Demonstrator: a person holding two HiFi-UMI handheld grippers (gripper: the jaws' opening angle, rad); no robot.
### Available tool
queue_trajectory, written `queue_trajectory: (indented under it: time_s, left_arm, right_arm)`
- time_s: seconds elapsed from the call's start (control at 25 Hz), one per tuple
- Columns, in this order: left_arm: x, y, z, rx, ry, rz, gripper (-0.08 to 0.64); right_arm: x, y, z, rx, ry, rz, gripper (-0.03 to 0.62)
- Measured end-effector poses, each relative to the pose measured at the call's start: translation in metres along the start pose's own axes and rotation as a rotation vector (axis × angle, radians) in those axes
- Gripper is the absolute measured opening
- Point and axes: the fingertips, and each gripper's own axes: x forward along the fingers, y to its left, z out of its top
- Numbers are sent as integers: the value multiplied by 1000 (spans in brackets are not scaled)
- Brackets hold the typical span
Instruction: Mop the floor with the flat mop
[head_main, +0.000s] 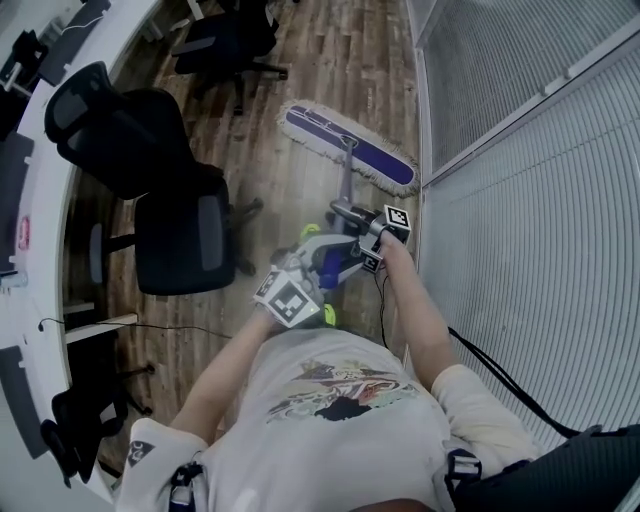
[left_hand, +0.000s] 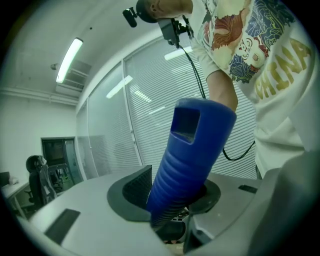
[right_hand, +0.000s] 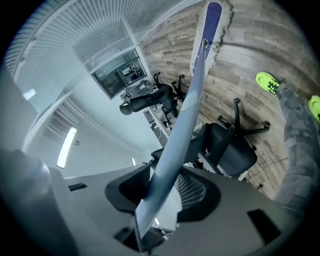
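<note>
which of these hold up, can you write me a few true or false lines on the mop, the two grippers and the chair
1. The left gripper is shut on the flat mop's blue grip. True.
2. The right gripper is empty. False: it is shut on the mop pole.
3. The mop head lies flat on the wooden floor, close to the partition. True.
4. The mop head is tucked under the black office chair. False: it lies apart from the chair, nearer the partition.
5. The person wears red shoes. False: the shoe in the right gripper view is bright green.
</note>
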Motion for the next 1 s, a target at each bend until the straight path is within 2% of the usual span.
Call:
queue_trajectory:
  time_s: [0.28,0.36,0.56,0.76,0.84,1.0]
  left_arm:
    - [44,137,-33,-13,-27,-12,124]
    - [48,162,-43,-9,-23,-22,124]
    - [53,193,-60,0,-37,-27,126]
    - [81,286,-82,-2,-37,-32,126]
    - [88,297,-87,5,-28,-43,126]
    - [90,286,-96,37,7,-73,124]
  right_arm:
    - [73,65,111,0,-29,7,150]
    - [89,75,131,0,-51,13,150]
    - [111,87,160,-23,-72,26,150]
    - [161,130,235,-17,-109,28,150]
    - [166,134,248,-13,-121,33,150]
    - [162,127,249,-8,-117,36,149]
